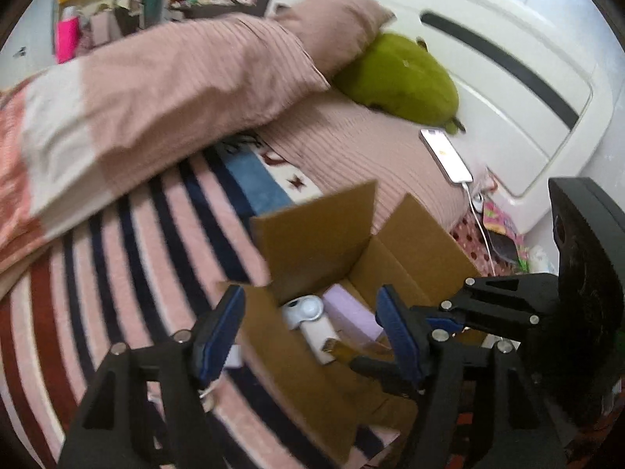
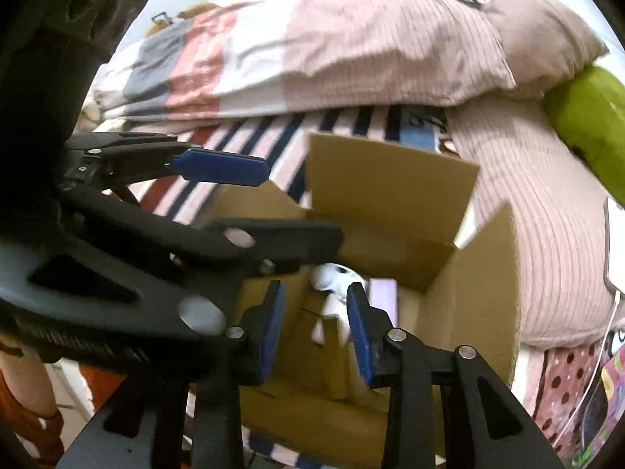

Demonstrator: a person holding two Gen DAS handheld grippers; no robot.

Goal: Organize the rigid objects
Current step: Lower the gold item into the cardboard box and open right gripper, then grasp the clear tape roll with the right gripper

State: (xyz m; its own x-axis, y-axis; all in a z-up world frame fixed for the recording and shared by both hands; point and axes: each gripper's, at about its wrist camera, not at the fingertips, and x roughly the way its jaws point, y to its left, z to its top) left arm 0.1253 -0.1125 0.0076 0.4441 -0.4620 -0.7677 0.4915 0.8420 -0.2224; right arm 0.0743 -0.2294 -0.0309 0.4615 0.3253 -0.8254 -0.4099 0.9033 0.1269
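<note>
An open cardboard box [image 1: 312, 230] sits on the striped bedspread. It also shows in the right wrist view [image 2: 390, 187]. Inside lie a white device [image 1: 306, 314] with a round head and a pale purple box [image 1: 351, 312]; both show in the right wrist view, the white device [image 2: 336, 277] and the purple box [image 2: 384, 297]. My left gripper [image 1: 312, 328] is open and empty just above the box's near side. My right gripper [image 2: 316, 324] is open and empty over the box opening. The right gripper's arm also shows in the left wrist view [image 1: 480, 312].
A folded pink quilt [image 1: 148, 90] and pillow lie across the bed behind the box. A green plush [image 1: 402, 78] and a charging phone [image 1: 445, 154] lie near the white headboard [image 1: 488, 11]. A cable [image 1: 482, 230] runs off the bed edge at right.
</note>
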